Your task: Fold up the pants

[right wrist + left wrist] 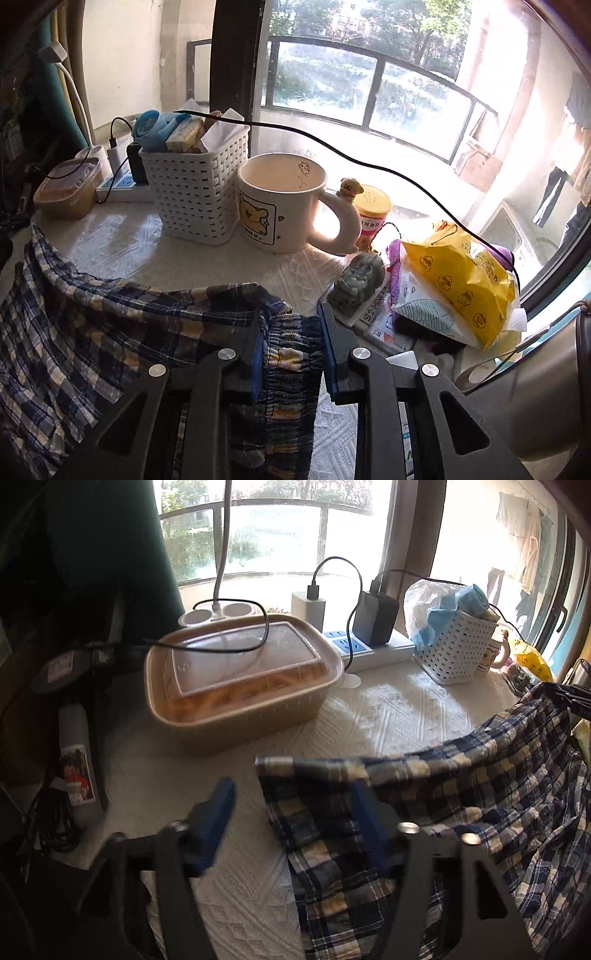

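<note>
White textured cloth (388,709) covers a cluttered table beside a sunny window (369,96).
Left gripper (291,812) gapes over plaid pants (480,794), gripping nothing; right gripper (293,343) clamps their bunched waistband.

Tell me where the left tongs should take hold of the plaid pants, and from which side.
Grip the near-left corner of the plaid pants, where the straight hemmed edge lies flat on the white cloth. Come from the bare cloth on the left, one finger sliding under. The left tongs stand open there; the right tongs already pinch the gathered waistband.
</note>
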The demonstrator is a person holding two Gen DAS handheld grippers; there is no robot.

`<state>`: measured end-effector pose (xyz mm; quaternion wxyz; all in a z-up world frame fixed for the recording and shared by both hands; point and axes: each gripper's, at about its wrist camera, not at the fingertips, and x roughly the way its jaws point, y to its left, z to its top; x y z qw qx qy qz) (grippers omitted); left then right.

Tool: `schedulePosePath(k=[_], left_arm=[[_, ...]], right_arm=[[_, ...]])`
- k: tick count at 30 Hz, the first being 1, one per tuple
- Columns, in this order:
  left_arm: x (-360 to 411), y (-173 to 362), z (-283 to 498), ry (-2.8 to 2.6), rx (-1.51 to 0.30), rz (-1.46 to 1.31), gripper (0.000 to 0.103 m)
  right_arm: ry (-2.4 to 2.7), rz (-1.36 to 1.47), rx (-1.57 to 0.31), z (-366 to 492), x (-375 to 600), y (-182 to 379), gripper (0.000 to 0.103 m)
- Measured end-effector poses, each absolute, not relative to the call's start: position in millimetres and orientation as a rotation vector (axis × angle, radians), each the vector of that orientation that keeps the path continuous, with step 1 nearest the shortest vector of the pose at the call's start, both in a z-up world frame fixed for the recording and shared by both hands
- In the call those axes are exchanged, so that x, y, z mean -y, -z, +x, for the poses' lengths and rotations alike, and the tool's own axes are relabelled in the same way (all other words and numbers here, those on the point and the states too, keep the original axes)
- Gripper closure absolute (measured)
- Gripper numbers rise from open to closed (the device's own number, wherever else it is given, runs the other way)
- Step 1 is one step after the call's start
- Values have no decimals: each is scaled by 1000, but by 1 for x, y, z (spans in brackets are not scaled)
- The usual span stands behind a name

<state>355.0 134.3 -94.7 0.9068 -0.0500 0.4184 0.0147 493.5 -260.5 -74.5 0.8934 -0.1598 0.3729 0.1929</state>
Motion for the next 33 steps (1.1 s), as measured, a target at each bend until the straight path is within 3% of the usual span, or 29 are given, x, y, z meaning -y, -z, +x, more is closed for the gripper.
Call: schedulePosePath(k=[13, 14, 15, 16, 18, 33], left_arm=[[-120, 121, 385, 30, -844, -130, 29], [-121, 124, 389, 39, -851, -149, 37], [-122, 128, 392, 54, -868, -169, 78], [-124, 129, 394, 58, -883, -184, 93], [-125, 124, 391, 85, -857, -205, 102], [-138, 44, 402, -32, -620, -129, 102]], right_arm=[[-342, -322, -789, 486, 283, 86, 77], [-341, -315, -787, 486, 284, 86, 77], [-340, -309, -785, 486, 284, 87, 77], [-339, -303, -782, 487, 284, 87, 77], [-346, -292, -772, 486, 284, 87, 77], [-328, -290, -598, 487, 262, 28, 77]])
